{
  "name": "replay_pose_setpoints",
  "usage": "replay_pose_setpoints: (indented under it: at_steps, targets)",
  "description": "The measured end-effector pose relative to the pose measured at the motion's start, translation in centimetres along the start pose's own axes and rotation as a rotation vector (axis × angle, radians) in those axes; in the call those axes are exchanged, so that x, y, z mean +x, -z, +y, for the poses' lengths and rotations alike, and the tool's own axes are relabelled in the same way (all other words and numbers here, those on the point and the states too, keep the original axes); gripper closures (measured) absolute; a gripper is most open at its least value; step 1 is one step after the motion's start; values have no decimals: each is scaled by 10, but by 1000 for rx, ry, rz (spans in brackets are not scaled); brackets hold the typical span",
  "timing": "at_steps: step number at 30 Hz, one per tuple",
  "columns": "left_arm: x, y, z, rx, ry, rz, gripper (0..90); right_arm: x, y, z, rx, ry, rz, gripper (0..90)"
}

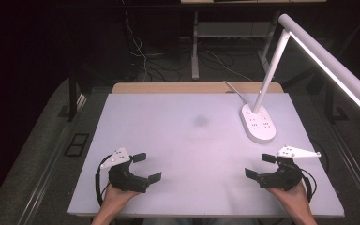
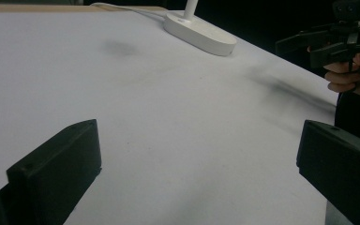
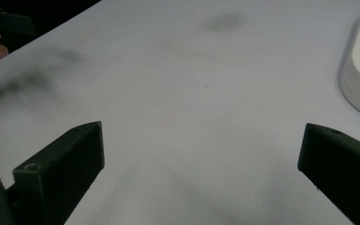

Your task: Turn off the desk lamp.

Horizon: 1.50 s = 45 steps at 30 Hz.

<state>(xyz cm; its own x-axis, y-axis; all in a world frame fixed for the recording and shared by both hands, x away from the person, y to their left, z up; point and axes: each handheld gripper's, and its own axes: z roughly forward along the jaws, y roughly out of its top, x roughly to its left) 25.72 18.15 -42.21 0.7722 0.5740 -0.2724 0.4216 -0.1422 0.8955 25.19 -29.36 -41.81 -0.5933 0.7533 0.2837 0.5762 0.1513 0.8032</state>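
Observation:
My left gripper point(image 1: 146, 167) rests low over the near left part of the white table top point(image 1: 187, 140), held in a hand, jaws wide apart with nothing between them. Its own view shows the gripper point(image 2: 199, 164) open over bare white surface. My right gripper point(image 1: 260, 165) sits at the near right, also held in a hand, jaws spread and empty. In the right gripper view the gripper point(image 3: 201, 164) stands open above the same white sheet. The two grippers point toward each other across the table's middle.
A white desk lamp stands at the back right, its oval base point(image 1: 258, 123) on the table and its long head point(image 1: 333, 61) reaching out over the right edge. A faint grey smudge point(image 1: 200, 121) marks the centre. Dark floor, cables and table legs lie beyond.

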Motion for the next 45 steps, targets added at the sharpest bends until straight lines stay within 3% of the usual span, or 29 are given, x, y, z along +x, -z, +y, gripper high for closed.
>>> replay_pose_setpoints:
  at_steps: [32, 45]
  targets:
    - [-3, -3, -1, 36, -25, 3, 0, 7, 6, 3, 15, 17, -1, 7]
    - [-3, -2, -1, 33, -21, 17, 0, 2, 17, 21, 33, 3, -4, 7]
